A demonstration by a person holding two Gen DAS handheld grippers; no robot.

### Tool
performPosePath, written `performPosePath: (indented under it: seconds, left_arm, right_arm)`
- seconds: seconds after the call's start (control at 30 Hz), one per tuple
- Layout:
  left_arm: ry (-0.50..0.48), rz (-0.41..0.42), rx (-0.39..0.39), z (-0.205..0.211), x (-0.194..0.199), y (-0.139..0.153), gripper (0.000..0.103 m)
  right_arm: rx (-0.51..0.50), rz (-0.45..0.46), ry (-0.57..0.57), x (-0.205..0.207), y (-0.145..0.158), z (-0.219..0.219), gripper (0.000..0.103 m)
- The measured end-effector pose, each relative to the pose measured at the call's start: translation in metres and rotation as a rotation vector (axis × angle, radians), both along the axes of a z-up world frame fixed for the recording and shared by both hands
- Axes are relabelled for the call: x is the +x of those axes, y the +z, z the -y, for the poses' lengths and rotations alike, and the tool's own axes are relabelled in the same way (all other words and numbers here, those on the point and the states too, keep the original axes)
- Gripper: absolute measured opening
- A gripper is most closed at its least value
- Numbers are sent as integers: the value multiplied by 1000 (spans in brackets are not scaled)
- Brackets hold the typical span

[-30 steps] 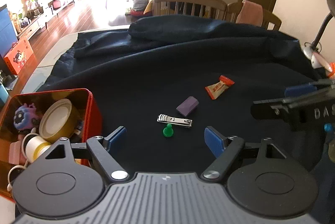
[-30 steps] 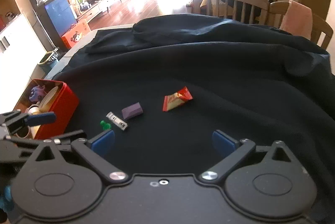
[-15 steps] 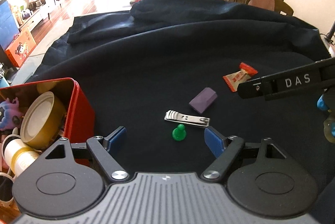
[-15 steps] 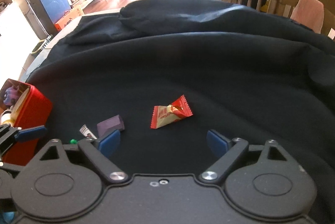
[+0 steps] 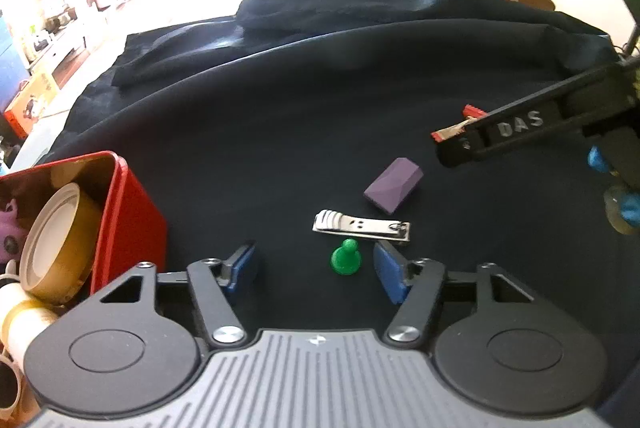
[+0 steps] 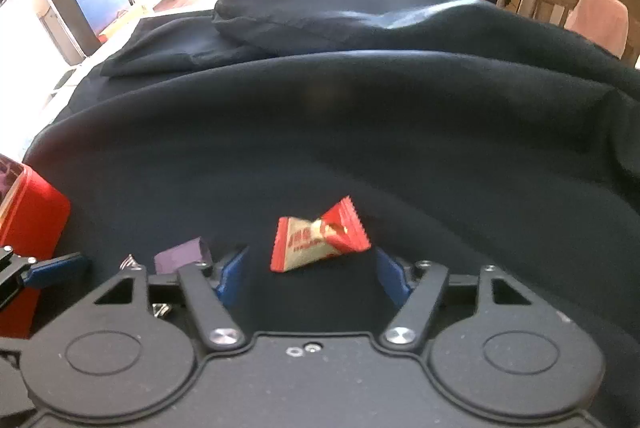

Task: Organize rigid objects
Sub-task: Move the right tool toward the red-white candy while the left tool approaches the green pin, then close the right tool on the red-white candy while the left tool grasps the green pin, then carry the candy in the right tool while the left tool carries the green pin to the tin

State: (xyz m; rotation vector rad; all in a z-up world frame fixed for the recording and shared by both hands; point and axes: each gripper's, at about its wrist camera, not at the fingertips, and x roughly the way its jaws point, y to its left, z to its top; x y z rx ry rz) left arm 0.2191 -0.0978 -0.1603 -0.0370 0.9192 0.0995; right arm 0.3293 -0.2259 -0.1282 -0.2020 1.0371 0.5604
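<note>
Both grippers have just been closing: left gripper (image 5: pixel 314 270) brackets the green pawn (image 5: pixel 346 262), right gripper (image 6: pixel 310 274) the red candy (image 6: pixel 318 241); neither pinched yet, so both pickups look imminent.

We saw a green pawn (image 5: pixel 346 262), a silver clipper (image 5: pixel 361 226) and a purple block (image 5: pixel 394 185) on the dark navy cloth (image 5: pixel 300 116). The candy (image 6: pixel 318 238) was red and tan with red print. The tin (image 5: pixel 128 208) was red; the pads (image 5: pixel 390 276) blue.
</note>
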Motion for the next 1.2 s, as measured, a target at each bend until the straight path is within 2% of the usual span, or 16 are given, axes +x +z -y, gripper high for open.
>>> performPosePath:
  seconds: [0.07, 0.13, 0.3, 0.33, 0.37, 0.43, 0.67, 1.2]
  left_arm:
    - [-16, 8, 10, 4, -1, 1, 47]
    - [-35, 15, 20, 8, -3, 1, 39]
    - [-58, 23, 28, 14, -4, 1, 29]
    - [-61, 24, 24, 14, -3, 1, 23]
    - [-66, 25, 22, 14, -3, 1, 19]
    - [-74, 24, 34, 16, -3, 1, 15]
    - [-80, 22, 45, 17, -6, 2, 15]
    - [-72, 14, -14, 13, -26, 28, 15]
  right_arm:
    - [-4, 10, 4, 1, 1, -2, 56]
    - [-15, 19, 17, 1, 1, -7, 54]
    - [-52, 61, 50, -4, 1, -13, 39]
    - [-55, 66, 55, -5, 1, -13, 35]
    - [-53, 68, 59, -5, 1, -14, 28]
    - [-51, 73, 67, -6, 2, -14, 22]
    - [-41, 91, 82, -10, 5, -12, 20]
    - [7, 71, 143, -56, 39, 7, 20]
